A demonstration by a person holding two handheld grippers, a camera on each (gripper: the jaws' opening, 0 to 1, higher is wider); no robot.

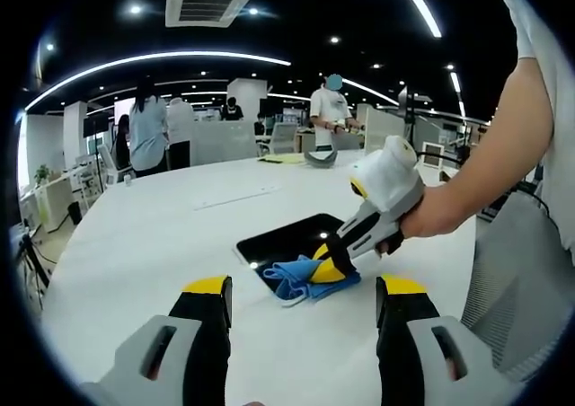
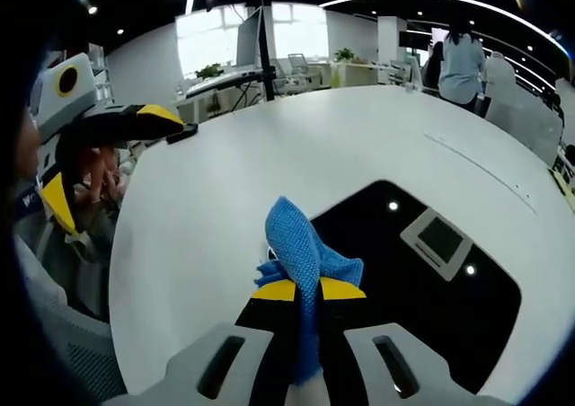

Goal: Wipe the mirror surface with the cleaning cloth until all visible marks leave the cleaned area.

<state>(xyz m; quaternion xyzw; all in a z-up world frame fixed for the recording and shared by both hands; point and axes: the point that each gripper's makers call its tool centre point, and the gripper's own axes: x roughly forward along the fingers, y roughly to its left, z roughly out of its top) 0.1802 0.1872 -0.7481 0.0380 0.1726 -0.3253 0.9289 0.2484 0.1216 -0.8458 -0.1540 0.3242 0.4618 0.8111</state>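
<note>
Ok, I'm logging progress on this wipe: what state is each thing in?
Cleaning cloth: bunched, clamped in the right gripper, touching the mirror's near edge.
Mirror: flat on the white table, reflecting ceiling lights.
Left gripper: open, holding nothing, apart from the mirror.

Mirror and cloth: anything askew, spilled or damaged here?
Nothing stands out. The mirror lies flat on the white table, no cracks or spills visible. The right gripper is shut on the blue cleaning cloth, bunched at the mirror's edge. The left gripper is open and empty above the table.
</note>
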